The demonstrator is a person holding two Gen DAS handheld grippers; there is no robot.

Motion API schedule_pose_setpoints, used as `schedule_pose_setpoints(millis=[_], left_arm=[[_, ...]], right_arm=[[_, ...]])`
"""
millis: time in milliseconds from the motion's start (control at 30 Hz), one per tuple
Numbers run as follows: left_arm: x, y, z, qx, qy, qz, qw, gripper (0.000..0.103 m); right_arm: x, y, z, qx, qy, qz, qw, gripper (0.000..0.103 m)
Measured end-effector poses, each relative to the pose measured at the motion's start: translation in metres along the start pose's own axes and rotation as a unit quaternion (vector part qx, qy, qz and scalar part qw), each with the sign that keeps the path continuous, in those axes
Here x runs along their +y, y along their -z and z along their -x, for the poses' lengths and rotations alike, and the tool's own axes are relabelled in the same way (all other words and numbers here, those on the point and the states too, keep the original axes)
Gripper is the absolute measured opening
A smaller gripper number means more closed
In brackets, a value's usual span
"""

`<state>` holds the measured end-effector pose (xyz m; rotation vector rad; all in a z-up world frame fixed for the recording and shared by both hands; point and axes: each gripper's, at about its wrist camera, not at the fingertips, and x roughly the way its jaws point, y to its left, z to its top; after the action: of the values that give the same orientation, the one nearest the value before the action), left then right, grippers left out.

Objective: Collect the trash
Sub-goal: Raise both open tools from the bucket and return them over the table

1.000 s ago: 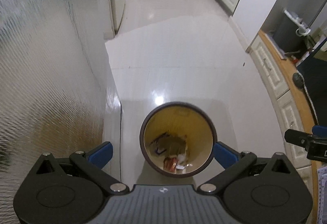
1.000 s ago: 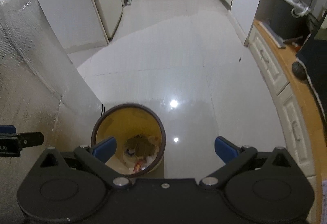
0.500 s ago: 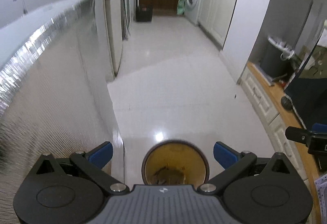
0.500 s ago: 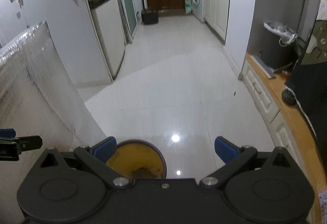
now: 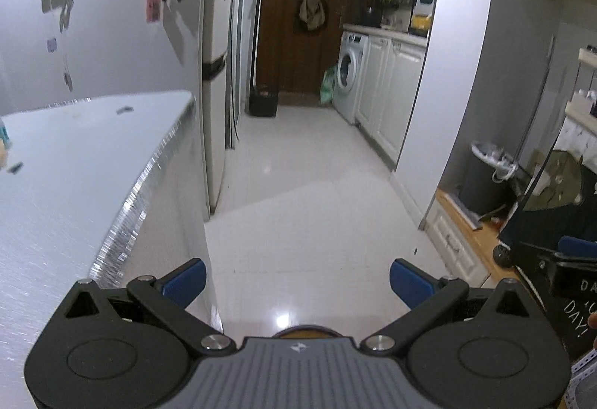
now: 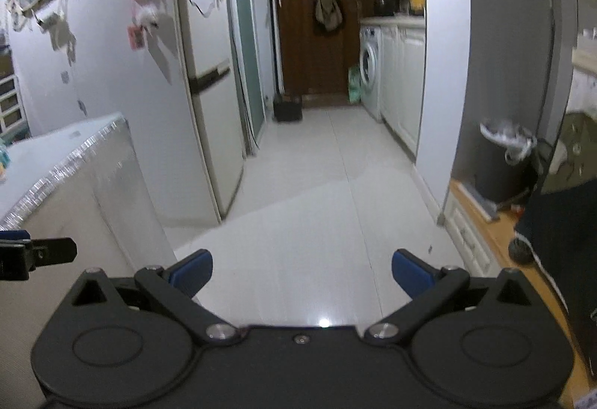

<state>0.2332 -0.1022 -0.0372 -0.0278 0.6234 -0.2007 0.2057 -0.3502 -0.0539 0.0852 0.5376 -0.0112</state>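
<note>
My left gripper [image 5: 297,280] is open and empty, raised and pointing down the hallway. Only the far rim of the round yellow trash bin [image 5: 306,330] shows, just above the gripper body. My right gripper [image 6: 302,272] is open and empty too, level with the left one; the bin is out of its view. Each gripper shows at the other view's edge: the right one [image 5: 556,269] and the left one [image 6: 35,254]. A few small scraps [image 5: 125,109] lie on the silver table top [image 5: 74,162] to the left, too blurred to name.
A fridge [image 6: 209,103] stands left past the table. White cabinets and a washing machine [image 6: 369,69] line the right wall. A dark bin with a white liner [image 6: 502,162] sits at the right on a wooden ledge [image 6: 496,241]. White tile floor [image 6: 317,207] runs ahead.
Both grippers have tilted up from looking down into the yellow bin to looking along the hallway. The bin has slid out of view at the bottom. The jaws stayed open.
</note>
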Motion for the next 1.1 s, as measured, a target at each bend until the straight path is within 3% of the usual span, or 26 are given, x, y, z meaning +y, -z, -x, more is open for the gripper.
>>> schedule_pose_setpoints(millis=[367,700,1100], left_arm=[[0.03,-0.036,0.081,-0.064,-0.024,-0.028,0.9973,0.103],[0.085,-0.075,0.145,-0.118,-0.063,-0.052,0.9897,0.103],[0.198,-0.096,0.157,-0.122,-0.134,-0.063,0.9814,0.103]], right_arm=[[0.039,-0.038,0.04,-0.057,-0.021,0.013,0.998,0.103],[0.108,-0.077,0.055,-0.094,-0.061,0.052,0.992,0.103],[0.202,-0.107,0.04,-0.098,-0.157,0.068,0.98,0.103]])
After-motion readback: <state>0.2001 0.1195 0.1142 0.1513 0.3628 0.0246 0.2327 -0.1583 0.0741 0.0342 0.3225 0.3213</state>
